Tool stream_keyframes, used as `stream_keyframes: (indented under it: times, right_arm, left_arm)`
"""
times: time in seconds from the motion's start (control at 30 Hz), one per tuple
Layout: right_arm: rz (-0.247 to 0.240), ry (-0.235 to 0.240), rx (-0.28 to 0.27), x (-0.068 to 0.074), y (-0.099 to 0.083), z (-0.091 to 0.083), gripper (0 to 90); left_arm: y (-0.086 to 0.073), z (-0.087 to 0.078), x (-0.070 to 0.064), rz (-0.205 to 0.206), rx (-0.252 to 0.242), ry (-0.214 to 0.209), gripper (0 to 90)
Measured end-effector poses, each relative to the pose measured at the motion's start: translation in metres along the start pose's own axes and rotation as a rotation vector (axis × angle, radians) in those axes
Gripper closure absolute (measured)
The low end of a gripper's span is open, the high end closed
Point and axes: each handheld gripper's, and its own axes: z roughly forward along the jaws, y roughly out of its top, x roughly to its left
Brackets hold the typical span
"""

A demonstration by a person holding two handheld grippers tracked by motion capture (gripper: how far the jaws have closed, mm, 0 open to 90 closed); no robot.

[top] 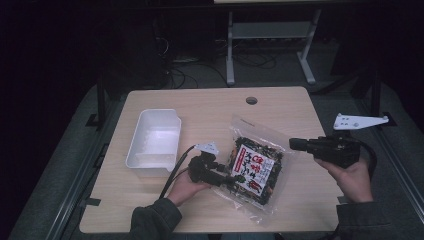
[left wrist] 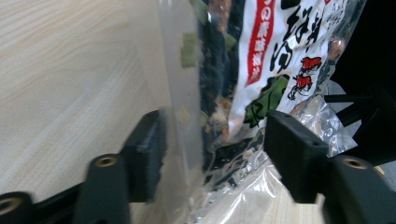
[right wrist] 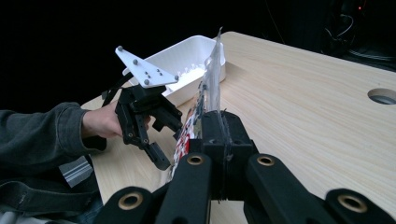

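Dark surroundings frame a wooden counter on which a snack bag, near its front edge, is pinched by the right gripper while the left gripper straddles it with jaws open, closure seemingly being required next.

White tray on wooden table

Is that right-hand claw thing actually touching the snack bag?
Touching. In the right gripper view, the right gripper has its jaws shut on the clear edge of the bag.
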Motion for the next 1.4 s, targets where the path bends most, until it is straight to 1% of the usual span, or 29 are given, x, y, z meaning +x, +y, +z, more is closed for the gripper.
stream_keyframes:
  times: [0.03, 0.07, 0.1, 0.13, 0.2, 0.23, 0.3, 0.33, 0.37, 0.4, 0.47, 0.5, 0.53, 0.57, 0.6, 0.63, 0.67, 0.7, 0.73, 0.8, 0.83, 0.9, 0.97, 1.03, 1.1, 1.13, 1.17, 1.27, 1.4]
  right_arm:
    - [0.002, -0.002, 0.0, -0.001, 0.001, 0.0, 89.2]
    - [0.001, -0.005, -0.001, -0.001, 0.001, 0.0, 89.3]
    - [0.001, -0.005, -0.001, -0.001, 0.001, 0.0, 89.3]
    - [-0.002, -0.012, 0.002, -0.001, 0.002, 0.001, 89.2]
    - [-0.005, -0.016, -0.003, -0.001, 0.003, 0.001, 89.2]
    - [-0.007, -0.024, -0.003, -0.001, 0.002, 0.002, 89.1]
    - [-0.006, -0.029, -0.006, -0.002, 0.001, 0.002, 88.6]
    - [-0.006, -0.03, -0.007, -0.004, -0.001, 0.001, 88.4]
    - [-0.006, -0.03, -0.007, -0.004, -0.001, 0.001, 88.4]
    - [-0.004, -0.031, -0.003, -0.005, -0.002, 0.001, 87.7]
    - [0.009, -0.041, 0.004, -0.008, -0.006, 0.001, 83.0]
    - [0.033, -0.037, -0.009, -0.013, -0.01, 0.002, 73.1]
    - [0.033, -0.037, -0.009, -0.013, -0.01, 0.002, 73.1]
    - [0.051, -0.044, -0.015, -0.014, -0.013, 0.003, 64.7]
    - [0.069, -0.048, -0.012, -0.016, -0.015, 0.005, 59.2]
    - [0.094, -0.04, -0.01, -0.019, -0.021, 0.008, 53.8]
    - [0.094, -0.04, -0.01, -0.019, -0.021, 0.008, 53.8]
    - [0.105, -0.037, -0.021, -0.021, -0.024, 0.009, 50.9]
    - [0.145, -0.027, -0.048, -0.026, -0.03, 0.011, 46.5]
    - [0.153, -0.026, -0.05, -0.028, -0.032, 0.012, 45.4]
    - [0.166, -0.04, -0.022, -0.032, -0.037, 0.017, 41.4]
    - [0.169, -0.045, -0.015, -0.033, -0.039, 0.019, 40.7]
    - [0.19, -0.034, -0.008, -0.037, -0.047, 0.025, 40.0]
    - [0.191, -0.035, -0.006, -0.038, -0.048, 0.028, 39.8]
    - [0.197, -0.027, 0.014, -0.04, -0.053, 0.036, 39.5]
    - [0.198, -0.025, 0.028, -0.042, -0.056, 0.043, 39.1]
    - [0.197, -0.024, 0.03, -0.043, -0.057, 0.046, 39.1]
    - [0.202, -0.012, 0.036, -0.046, -0.058, 0.05, 39.2]
    - [0.183, 0.006, 0.031, -0.045, -0.057, 0.057, 40.7]
  left_arm:
    - [0.0, 0.0, 0.0, 0.0, -0.007, -0.005, 51.5]
    - [0.0, -0.001, 0.0, 0.001, -0.008, -0.006, 53.4]
    - [0.0, -0.001, 0.0, 0.01, -0.008, -0.007, 53.4]
    - [0.0, -0.001, -0.002, 0.021, -0.008, -0.006, 55.3]
    - [0.001, -0.002, -0.004, 0.047, -0.007, -0.002, 60.1]
    - [0.001, -0.002, -0.006, 0.054, -0.01, 0.002, 64.1]
    - [0.001, -0.003, -0.006, 0.072, -0.006, 0.005, 67.7]
    - [0.001, -0.004, -0.009, 0.099, -0.002, 0.016, 69.8]
    - [0.001, -0.004, -0.009, 0.099, -0.002, 0.016, 70.4]
    - [0.0, -0.004, -0.011, 0.115, 0.002, 0.029, 70.4]
    - [0.001, -0.005, -0.013, 0.142, 0.011, 0.043, 70.9]
    - [0.001, -0.005, -0.014, 0.157, 0.015, 0.051, 71.5]
    - [0.001, -0.005, -0.015, 0.168, 0.014, 0.059, 71.5]
    - [0.001, -0.005, -0.017, 0.174, 0.015, 0.071, 71.7]
    - [0.001, -0.005, -0.017, 0.182, 0.019, 0.08, 71.7]
    - [0.001, -0.005, -0.018, 0.188, 0.023, 0.083, 71.9]
    - [0.001, -0.005, -0.018, 0.188, 0.023, 0.083, 72.0]
    - [0.001, -0.005, -0.019, 0.196, 0.022, 0.089, 72.0]
    - [0.001, -0.005, -0.02, 0.205, 0.024, 0.095, 72.0]
    - [0.001, -0.005, -0.02, 0.213, 0.029, 0.098, 72.0]
    - [0.0, -0.004, -0.021, 0.217, 0.034, 0.107, 72.0]
    - [0.0, -0.005, -0.022, 0.229, 0.045, 0.115, 72.0]
    - [0.0, -0.005, -0.022, 0.23, 0.042, 0.119, 72.1]
    - [0.0, -0.005, -0.023, 0.235, 0.039, 0.121, 72.1]
    - [0.0, -0.005, -0.024, 0.238, 0.037, 0.122, 72.2]
    - [0.0, -0.005, -0.024, 0.241, 0.038, 0.123, 72.2]
    - [0.0, -0.005, -0.024, 0.245, 0.039, 0.124, 72.3]
    - [0.0, -0.006, -0.025, 0.248, 0.039, 0.124, 72.2]
    - [0.0, -0.006, -0.026, 0.25, 0.034, 0.122, 72.3]
